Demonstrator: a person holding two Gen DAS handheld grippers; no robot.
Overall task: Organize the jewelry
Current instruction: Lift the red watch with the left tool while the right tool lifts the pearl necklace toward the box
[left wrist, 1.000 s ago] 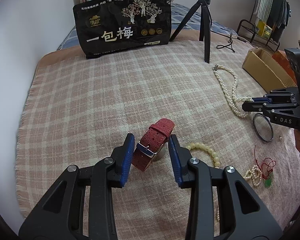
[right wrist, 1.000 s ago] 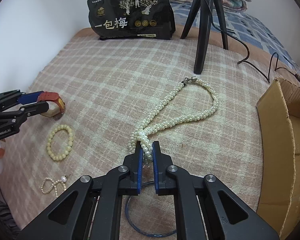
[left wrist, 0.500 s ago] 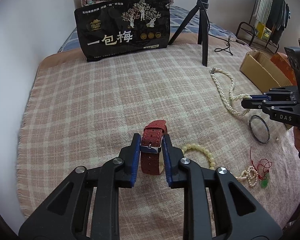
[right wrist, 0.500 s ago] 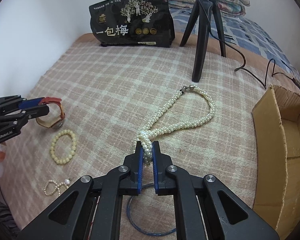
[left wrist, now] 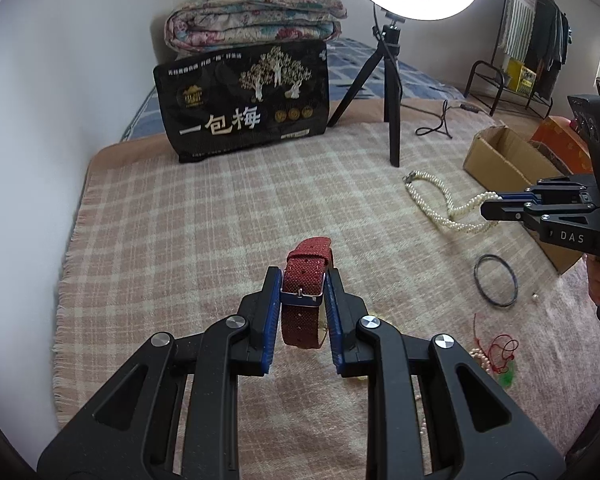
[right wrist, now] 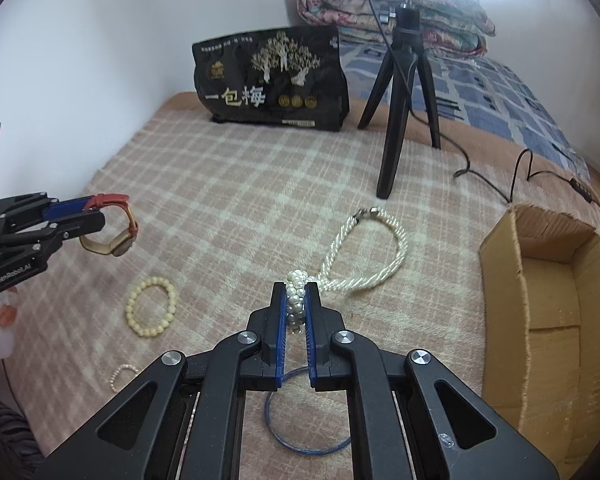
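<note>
My left gripper (left wrist: 302, 280) is shut on a red-strapped watch (left wrist: 305, 280) and holds it above the checked blanket; it also shows in the right wrist view (right wrist: 112, 224) at the left. My right gripper (right wrist: 296, 294) is shut on one end of a twisted pearl necklace (right wrist: 364, 256), lifting that end while the rest trails on the blanket; the necklace shows in the left wrist view too (left wrist: 440, 208). A cream bead bracelet (right wrist: 150, 310) and a small pearl piece (right wrist: 120, 374) lie on the blanket.
An open cardboard box (right wrist: 548, 304) stands at the right. A dark bangle (left wrist: 494, 284) lies below my right gripper. A red cord with a green pendant (left wrist: 504, 364) lies near. A tripod (right wrist: 396, 120) with cable and a black bag (right wrist: 272, 80) stand at the back.
My left gripper closed on the watch and lifted it off the blanket. My right gripper, holding the necklace end, rose and pulled it up.
</note>
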